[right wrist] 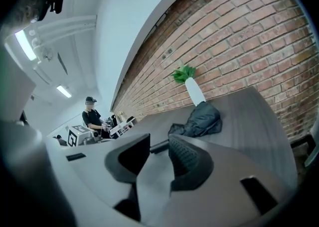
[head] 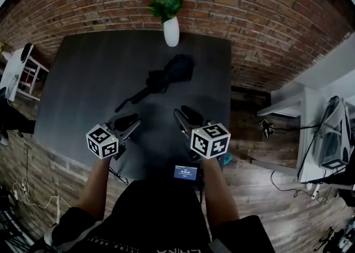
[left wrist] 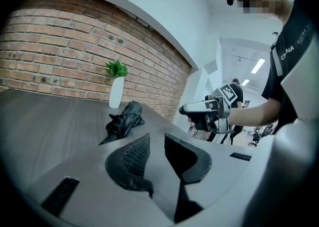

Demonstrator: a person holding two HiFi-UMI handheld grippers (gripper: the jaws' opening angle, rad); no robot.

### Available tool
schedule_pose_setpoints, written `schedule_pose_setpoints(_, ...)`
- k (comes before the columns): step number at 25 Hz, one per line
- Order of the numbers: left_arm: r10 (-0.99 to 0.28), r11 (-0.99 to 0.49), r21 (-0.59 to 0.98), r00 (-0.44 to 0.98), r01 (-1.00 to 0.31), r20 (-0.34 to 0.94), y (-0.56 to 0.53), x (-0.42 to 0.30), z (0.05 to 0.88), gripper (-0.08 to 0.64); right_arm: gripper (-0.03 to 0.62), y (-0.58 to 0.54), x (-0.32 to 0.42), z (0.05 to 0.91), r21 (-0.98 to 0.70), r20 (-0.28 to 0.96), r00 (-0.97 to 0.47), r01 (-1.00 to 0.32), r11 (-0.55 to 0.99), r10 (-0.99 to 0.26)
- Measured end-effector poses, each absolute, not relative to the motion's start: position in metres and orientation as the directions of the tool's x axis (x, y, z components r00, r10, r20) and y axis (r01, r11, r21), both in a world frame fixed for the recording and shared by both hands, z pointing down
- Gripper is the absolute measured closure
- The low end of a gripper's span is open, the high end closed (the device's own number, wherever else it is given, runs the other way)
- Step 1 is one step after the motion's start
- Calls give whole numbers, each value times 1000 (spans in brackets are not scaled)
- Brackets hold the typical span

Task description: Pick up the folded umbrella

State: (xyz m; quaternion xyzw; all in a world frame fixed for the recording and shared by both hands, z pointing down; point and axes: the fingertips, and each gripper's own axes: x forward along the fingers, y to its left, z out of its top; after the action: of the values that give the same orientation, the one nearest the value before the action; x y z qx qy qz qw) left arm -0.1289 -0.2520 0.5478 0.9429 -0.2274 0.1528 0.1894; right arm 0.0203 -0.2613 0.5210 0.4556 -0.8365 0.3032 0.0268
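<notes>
A folded black umbrella (head: 168, 75) lies on the dark grey table (head: 77, 85), its crumpled canopy toward the far side and its slim handle end pointing near-left. My left gripper (head: 131, 124) hovers over the table's near edge, short of the handle end, jaws parted with nothing between them. To its right, my right gripper (head: 184, 117) is also open and empty. In the left gripper view the umbrella (left wrist: 123, 120) lies ahead beyond the left gripper (left wrist: 157, 147). From the right gripper view, the umbrella (right wrist: 200, 119) rests past the right gripper (right wrist: 159, 154).
A white vase with a green plant (head: 171, 29) stands at the table's far edge against the brick wall (head: 266, 19). A white desk with equipment (head: 316, 130) stands to the right. A person (right wrist: 92, 116) stands far off in the right gripper view.
</notes>
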Motion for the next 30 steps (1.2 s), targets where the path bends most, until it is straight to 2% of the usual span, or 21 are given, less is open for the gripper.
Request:
schedule_pose_setpoints(11,-352,-822,281,830,-496,433,-312,-144,568,485,474,-311,-19,536,-517,374,-619,-757,399,-690)
schedule_pose_setpoints(12,-351,-819,283,826,-499,442,-316,-145,572,466,474,-316,-23,539,-533,379,-629,-748,396,-678)
schedule_pose_setpoints(13,-348,-817,284,822,-502,451,-320,-145,576,449,467,-321,-27,542,-552,381,-639,-737,389,-669)
schedule_pose_setpoints(14,-346,-816,283,818,-505,460,-325,-146,579,449,417,-327,-30,545,-573,381,-646,-726,380,-661)
schedule_pose_setpoints(16,-343,-816,272,806,-510,483,-336,-146,587,448,374,-339,-34,551,-611,378,-655,-707,356,-654)
schedule_pose_setpoints(17,-341,-817,263,797,-513,498,-341,-146,591,416,365,-345,-34,554,-625,379,-653,-703,339,-656)
schedule_pose_setpoints(21,-322,-828,223,761,-515,564,-362,-145,612,383,365,-367,-30,573,-670,409,-614,-704,234,-675)
schedule_pose_setpoints(23,-305,-835,206,740,-511,599,-370,-144,624,382,365,-376,-32,583,-697,422,-605,-693,185,-675)
schedule_pose_setpoints(25,-287,-843,189,718,-504,635,-376,-142,636,372,327,-385,-32,592,-705,443,-591,-694,145,-674)
schedule_pose_setpoints(30,-239,-867,144,652,-477,719,-383,-139,662,359,327,-408,-20,612,-726,503,-524,-687,-7,-687)
